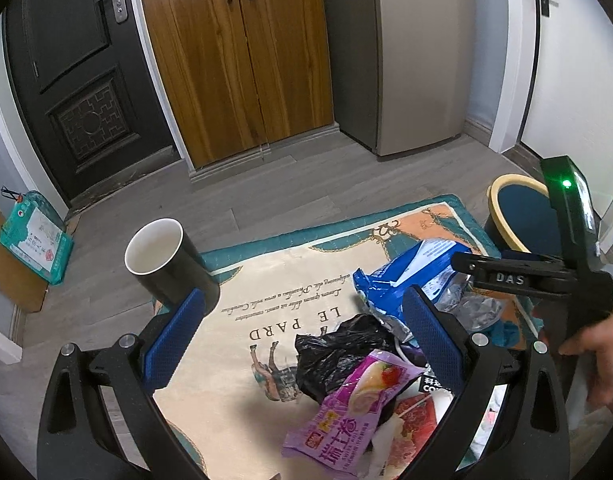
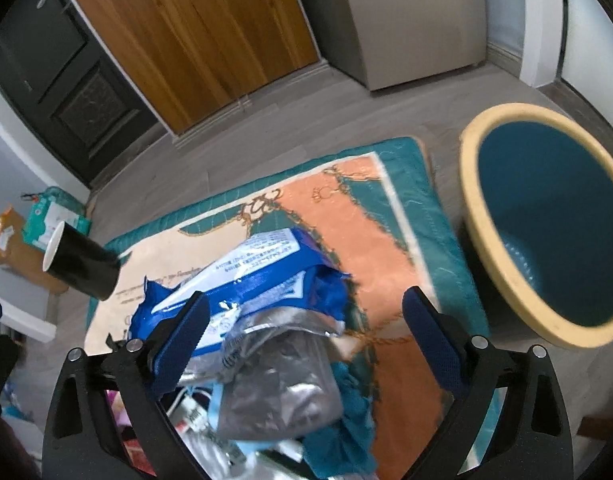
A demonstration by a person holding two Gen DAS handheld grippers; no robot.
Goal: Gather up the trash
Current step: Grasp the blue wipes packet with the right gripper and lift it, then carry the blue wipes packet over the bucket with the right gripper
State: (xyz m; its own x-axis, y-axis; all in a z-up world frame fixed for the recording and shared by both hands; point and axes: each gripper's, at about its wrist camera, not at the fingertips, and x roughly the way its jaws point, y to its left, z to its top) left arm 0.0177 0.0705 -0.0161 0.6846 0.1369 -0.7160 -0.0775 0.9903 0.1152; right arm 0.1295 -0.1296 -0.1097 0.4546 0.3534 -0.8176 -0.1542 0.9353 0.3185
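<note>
A pile of trash lies on a patterned rug (image 1: 266, 280): a blue wrapper (image 1: 402, 272) (image 2: 246, 280), a black plastic bag (image 1: 338, 348), a purple snack packet (image 1: 346, 412), a red packet (image 1: 414, 420) and a silver foil bag (image 2: 282, 380). A black paper cup (image 1: 166, 264) (image 2: 80, 268) lies at the rug's left edge. A blue bin with a cream rim (image 2: 546, 224) (image 1: 522, 216) stands right of the rug. My left gripper (image 1: 302, 332) is open above the pile. My right gripper (image 2: 304, 328) is open over the blue wrapper and foil bag, also in the left wrist view (image 1: 546, 280).
A black door (image 1: 66, 80), a wooden cabinet (image 1: 234, 60) and a grey fridge (image 1: 418, 56) stand at the back. A green parcel (image 1: 36, 240) on cardboard lies by the left wall. Grey floor surrounds the rug.
</note>
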